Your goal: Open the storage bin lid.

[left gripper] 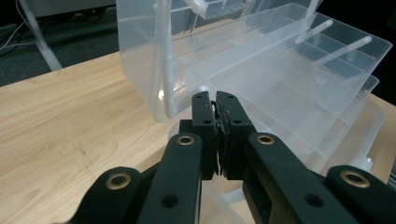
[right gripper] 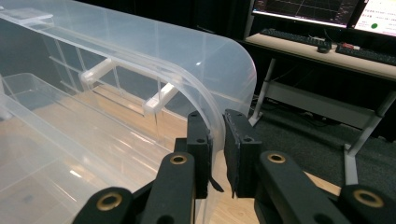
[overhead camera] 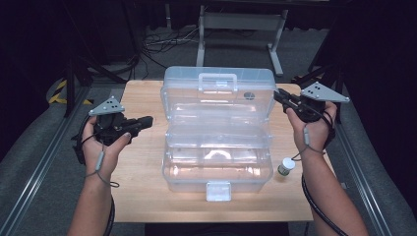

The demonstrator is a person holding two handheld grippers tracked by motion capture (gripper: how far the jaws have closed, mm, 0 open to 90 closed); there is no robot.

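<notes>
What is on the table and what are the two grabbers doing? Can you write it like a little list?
Table: wooden table
Big thing: clear plastic box, lid standing open
Small thing: little white bottle beside the box, near the person's right arm
Left gripper: jaws shut on nothing, close to the box's side
Right gripper: jaws around the lid's edge, the edge between them
</notes>
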